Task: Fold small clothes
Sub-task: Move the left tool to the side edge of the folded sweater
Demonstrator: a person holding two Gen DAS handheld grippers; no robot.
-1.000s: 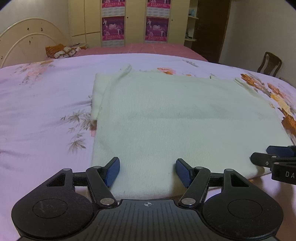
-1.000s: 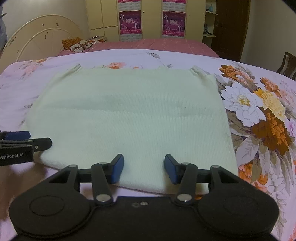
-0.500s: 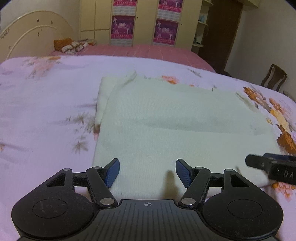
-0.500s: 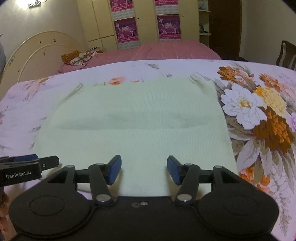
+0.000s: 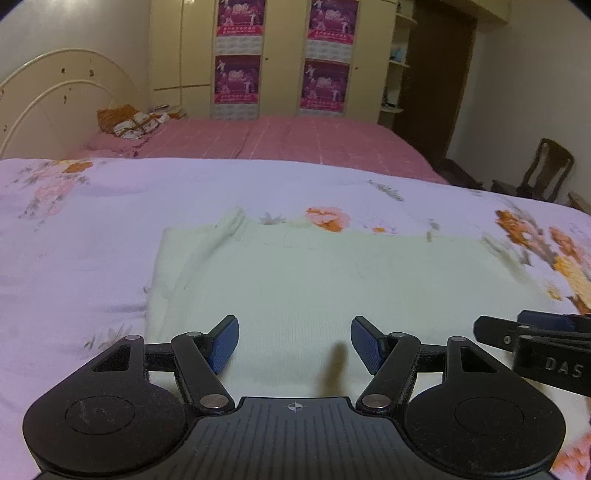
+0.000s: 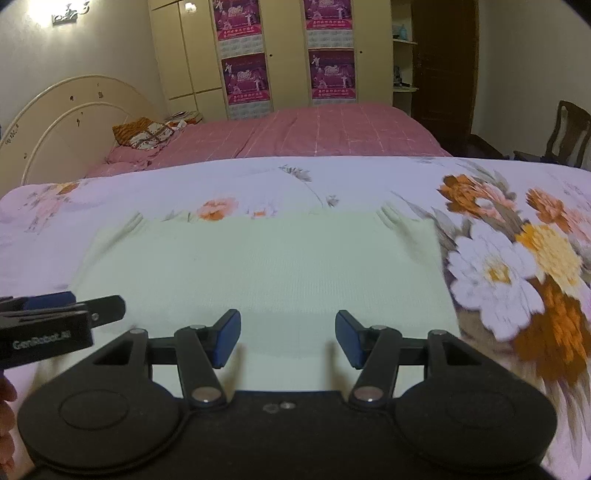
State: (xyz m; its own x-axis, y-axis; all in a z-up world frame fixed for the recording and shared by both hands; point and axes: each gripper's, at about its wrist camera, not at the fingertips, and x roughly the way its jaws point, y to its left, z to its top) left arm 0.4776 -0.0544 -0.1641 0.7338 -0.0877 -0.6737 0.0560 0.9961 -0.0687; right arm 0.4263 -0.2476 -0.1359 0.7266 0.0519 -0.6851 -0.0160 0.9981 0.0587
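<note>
The pale green garment [image 5: 314,295] lay flat as a squared rectangle on the floral bedspread [image 5: 74,229], a lower layer showing along its left edge, so at least one fold appeared done and further halving was judged outstanding. From left to right, the left gripper [image 5: 294,343] and the right gripper [image 6: 288,338] stood over the near hem, jaws apart and empty, the right's having just been opening; clear bedspread lay all round the garment

Warm, dim light comes from a glowing wall lamp [image 6: 68,13] left of the tall cream wardrobe [image 6: 280,55]. The flowered lilac bedspread [image 6: 517,266] smears with motion blur, and the fisheye edges curve into dark corners.
</note>
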